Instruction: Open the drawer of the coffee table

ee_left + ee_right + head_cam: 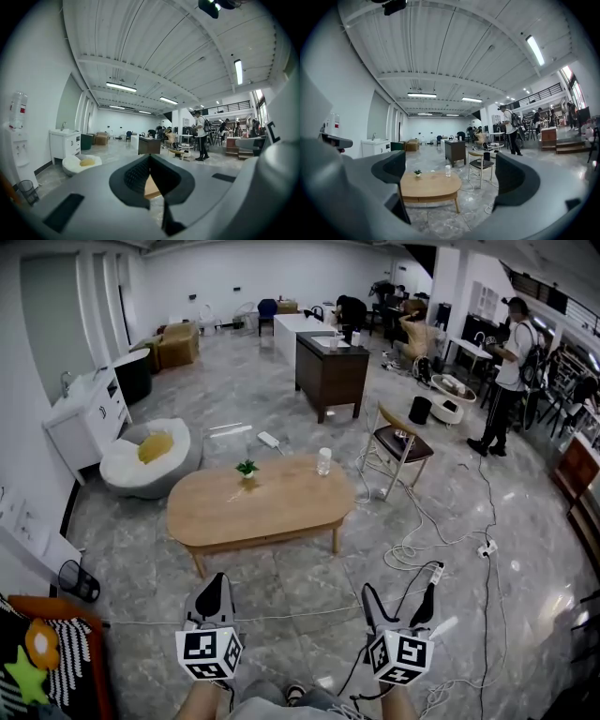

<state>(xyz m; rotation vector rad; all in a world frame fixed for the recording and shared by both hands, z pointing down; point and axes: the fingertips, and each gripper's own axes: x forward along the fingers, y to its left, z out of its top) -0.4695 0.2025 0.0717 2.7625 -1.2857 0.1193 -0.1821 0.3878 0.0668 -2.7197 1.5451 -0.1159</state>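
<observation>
The oval wooden coffee table (253,507) stands on the marble floor a good step ahead of both grippers. Its front apron (267,538), where a drawer would sit, shows no clear handle from here. My left gripper (214,589) is low and near me, its fingers pressed together with nothing in them; in the left gripper view (150,176) only a sliver of the table shows past the tips. My right gripper (400,585) stands wide open and empty. The right gripper view frames the coffee table (429,185) between its fingers, far off.
A small potted plant (247,469) and a clear glass (323,461) stand on the table. A chair (398,442) and loose cables with a power strip (436,573) lie to the right. A white beanbag (145,460) sits left; a person (506,371) stands far right.
</observation>
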